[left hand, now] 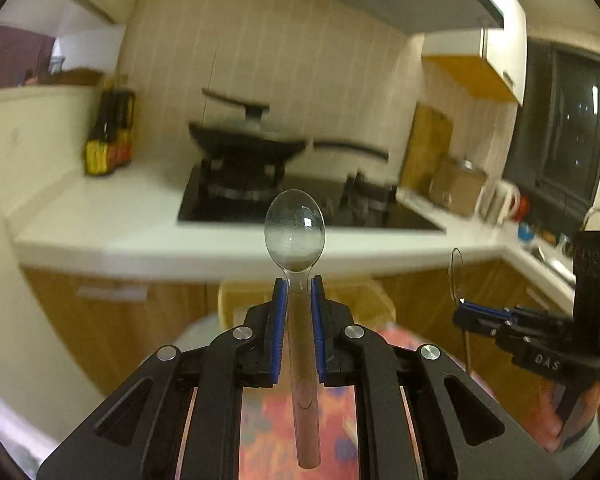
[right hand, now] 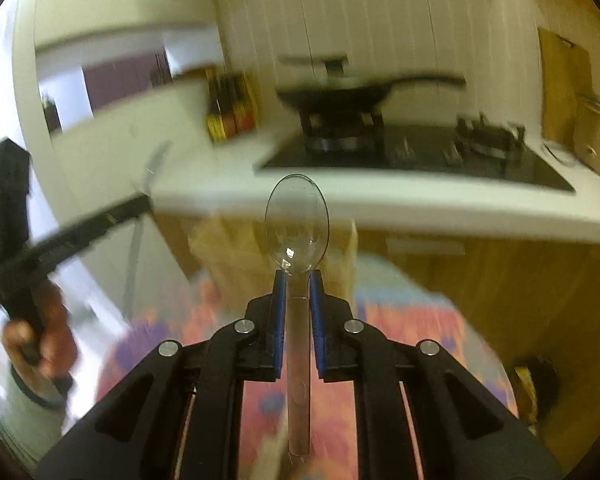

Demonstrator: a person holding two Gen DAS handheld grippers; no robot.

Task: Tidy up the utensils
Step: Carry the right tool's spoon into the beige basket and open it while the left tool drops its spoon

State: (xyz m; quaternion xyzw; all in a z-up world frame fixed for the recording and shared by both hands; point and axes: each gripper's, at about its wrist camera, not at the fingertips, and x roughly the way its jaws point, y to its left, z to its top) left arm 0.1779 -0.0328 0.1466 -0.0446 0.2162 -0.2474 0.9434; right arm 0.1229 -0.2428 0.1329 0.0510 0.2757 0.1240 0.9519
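Spoons: left tongs [left hand: 299, 284] clenched on one clear plastic spoon [left hand: 295, 230], right tongs [right hand: 299, 280] clenched on another clear plastic spoon [right hand: 297, 226]. Both held in air above the flowered table [right hand: 412, 332], short of the yellowish container [left hand: 364, 294]. Judgement: picked, neither stowed yet.

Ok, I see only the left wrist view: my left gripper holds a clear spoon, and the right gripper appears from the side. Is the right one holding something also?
Observer: Yes. The right gripper is shut on a second clear spoon, clamped at the neck with the bowl forward.
Operator: Where does its handle go?
Observer: Straight back between the fingers, toward the camera.
Operator: Can you see my left hand?
Observer: Yes, blurred. The left hand grips the handle of the left gripper at the left edge of the right wrist view.
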